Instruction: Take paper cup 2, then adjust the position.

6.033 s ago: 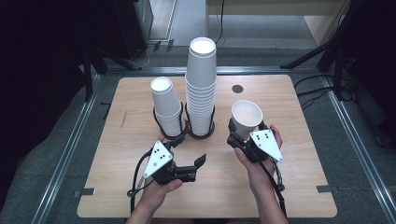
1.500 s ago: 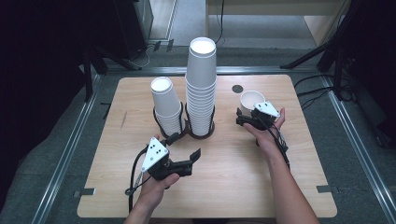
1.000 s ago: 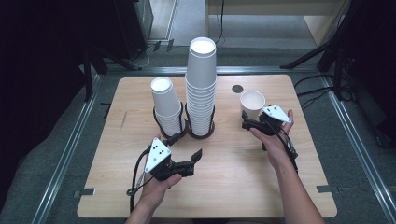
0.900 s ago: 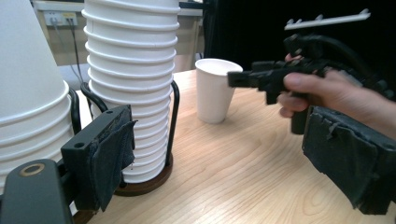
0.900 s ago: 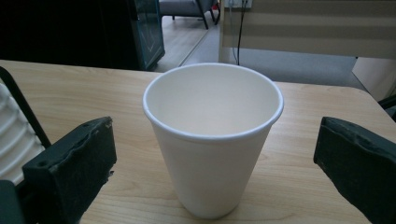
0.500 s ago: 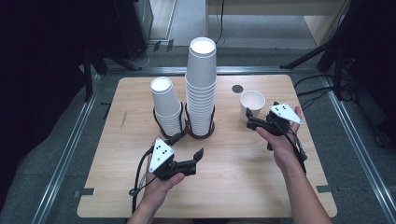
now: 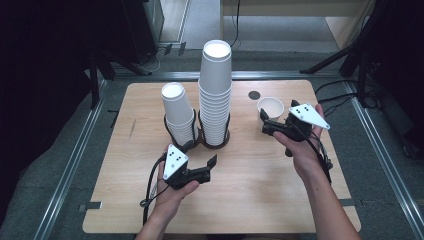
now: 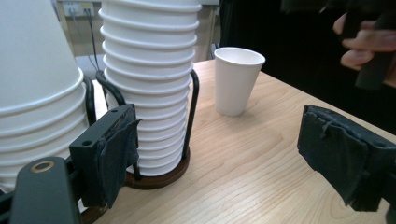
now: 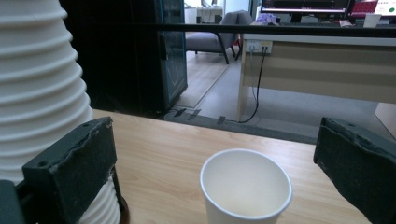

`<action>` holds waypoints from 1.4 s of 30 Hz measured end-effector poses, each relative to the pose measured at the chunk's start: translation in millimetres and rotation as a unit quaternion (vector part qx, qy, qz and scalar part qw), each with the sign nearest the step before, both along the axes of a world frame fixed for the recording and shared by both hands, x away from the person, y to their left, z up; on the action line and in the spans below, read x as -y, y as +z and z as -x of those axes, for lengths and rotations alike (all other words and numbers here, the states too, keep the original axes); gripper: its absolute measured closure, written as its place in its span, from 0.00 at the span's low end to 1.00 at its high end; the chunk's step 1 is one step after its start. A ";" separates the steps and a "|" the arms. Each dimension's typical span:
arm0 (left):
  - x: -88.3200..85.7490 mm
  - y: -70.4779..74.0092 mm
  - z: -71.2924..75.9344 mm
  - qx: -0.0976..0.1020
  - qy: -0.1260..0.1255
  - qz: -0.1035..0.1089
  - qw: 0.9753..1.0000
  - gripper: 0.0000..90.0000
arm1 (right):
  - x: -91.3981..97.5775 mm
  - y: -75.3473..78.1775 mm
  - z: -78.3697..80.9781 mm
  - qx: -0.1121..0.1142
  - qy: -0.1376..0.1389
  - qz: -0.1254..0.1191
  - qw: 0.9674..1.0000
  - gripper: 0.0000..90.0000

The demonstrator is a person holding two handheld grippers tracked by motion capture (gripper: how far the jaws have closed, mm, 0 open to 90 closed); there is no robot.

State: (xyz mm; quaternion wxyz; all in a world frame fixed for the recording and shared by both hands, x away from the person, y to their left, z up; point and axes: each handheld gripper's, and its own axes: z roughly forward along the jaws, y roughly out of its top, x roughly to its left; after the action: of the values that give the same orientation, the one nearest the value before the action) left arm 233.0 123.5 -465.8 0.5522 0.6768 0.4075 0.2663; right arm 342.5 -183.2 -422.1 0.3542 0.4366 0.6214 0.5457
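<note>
Tall cup stack [image 7: 215,95] left of lone cup [image 7: 270,108]; short stack [image 7: 178,114] beyond.

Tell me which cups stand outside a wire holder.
Only the single white cup at the table's right, upright by the right gripper. The short stack and tall stack each sit upside down in a holder.

High view overhead; gripper views low, close; share cup [image 7: 270,108].

Worktop [image 7: 250,195] looks like pale matt wood, the cup [image 7: 270,109] is smooth white paper, tool pads [image 8: 343,158] rough black cloth.
</note>
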 end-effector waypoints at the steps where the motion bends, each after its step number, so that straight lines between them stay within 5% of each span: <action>1: -0.8 0.1 -1.4 -0.001 0.000 0.004 1.000 0.13 | -1.0 2.1 0.7 0.002 0.001 -0.002 1.000 0.00; 22: 2.6 19.7 -32.1 0.014 0.026 0.014 0.999 0.09 | -46.1 63.5 22.7 0.040 0.074 -0.037 0.996 0.00; 35: 12.3 36.5 -55.4 0.038 0.046 0.006 0.998 0.09 | -82.3 94.7 14.6 0.047 0.121 -0.042 0.991 0.00; 42: 14.4 35.4 -57.6 0.036 0.047 0.006 0.998 0.09 | -102.1 96.3 4.0 0.041 0.136 -0.033 0.989 0.00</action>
State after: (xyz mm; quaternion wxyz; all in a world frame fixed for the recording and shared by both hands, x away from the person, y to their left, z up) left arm 290.6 109.1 -430.3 0.5575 0.6435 0.4206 0.3133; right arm 338.5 -81.1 -325.8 0.2875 0.3367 0.6417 0.6263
